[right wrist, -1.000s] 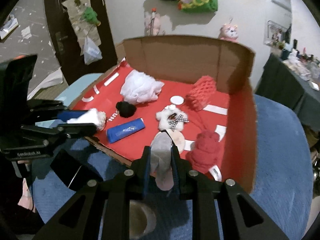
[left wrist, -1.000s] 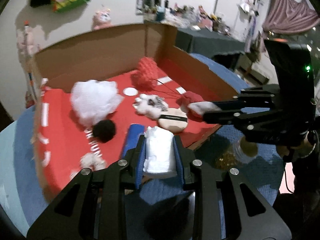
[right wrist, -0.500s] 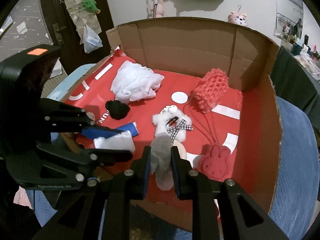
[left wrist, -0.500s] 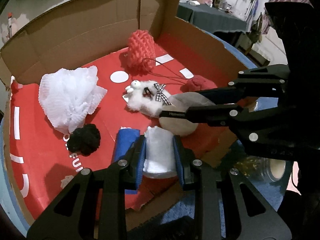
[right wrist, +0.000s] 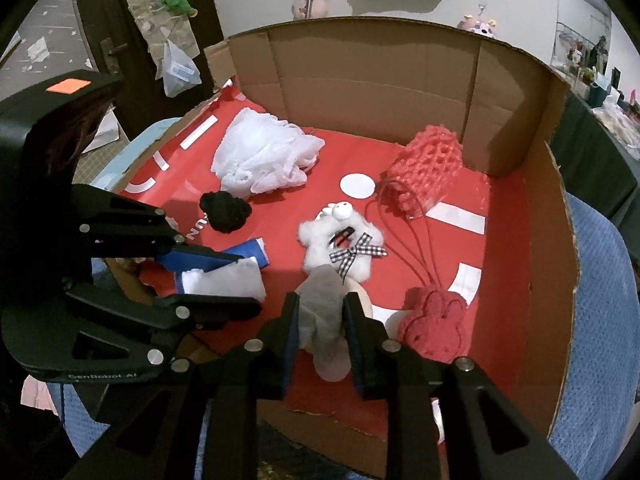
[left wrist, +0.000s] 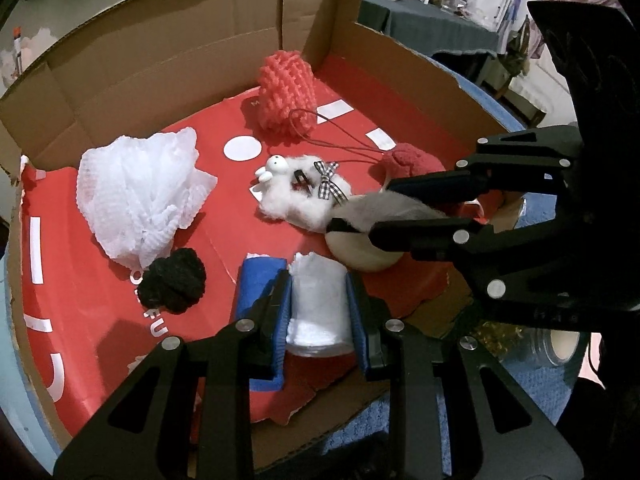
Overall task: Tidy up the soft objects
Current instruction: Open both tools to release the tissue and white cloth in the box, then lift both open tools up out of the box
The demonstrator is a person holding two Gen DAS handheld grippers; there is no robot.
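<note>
My left gripper (left wrist: 319,312) is shut on a white cotton pad stack (left wrist: 318,304), held over the front edge of the red-lined cardboard box (left wrist: 160,60). My right gripper (right wrist: 322,332) is shut on a grey-white fluffy puff (right wrist: 325,316), just inside the box front. In the right wrist view the left gripper (right wrist: 224,280) holds the white pad (right wrist: 224,280). Inside the box lie a white plush toy with checked bow (left wrist: 300,192), white mesh foam (left wrist: 140,192), black pompom (left wrist: 174,280), red mesh foam (left wrist: 286,92), red bunny pad (right wrist: 434,328) and blue roll (left wrist: 256,284).
The box sits on a blue towel-covered surface (right wrist: 600,320). Its cardboard walls (right wrist: 380,72) rise at the back and right. A glass jar (left wrist: 560,348) stands at the right outside the box. A dark door (right wrist: 120,40) and cluttered table (left wrist: 440,20) lie beyond.
Both grippers have moved forward and down over the box's front edge with their loads still held. The box contents have not moved.
</note>
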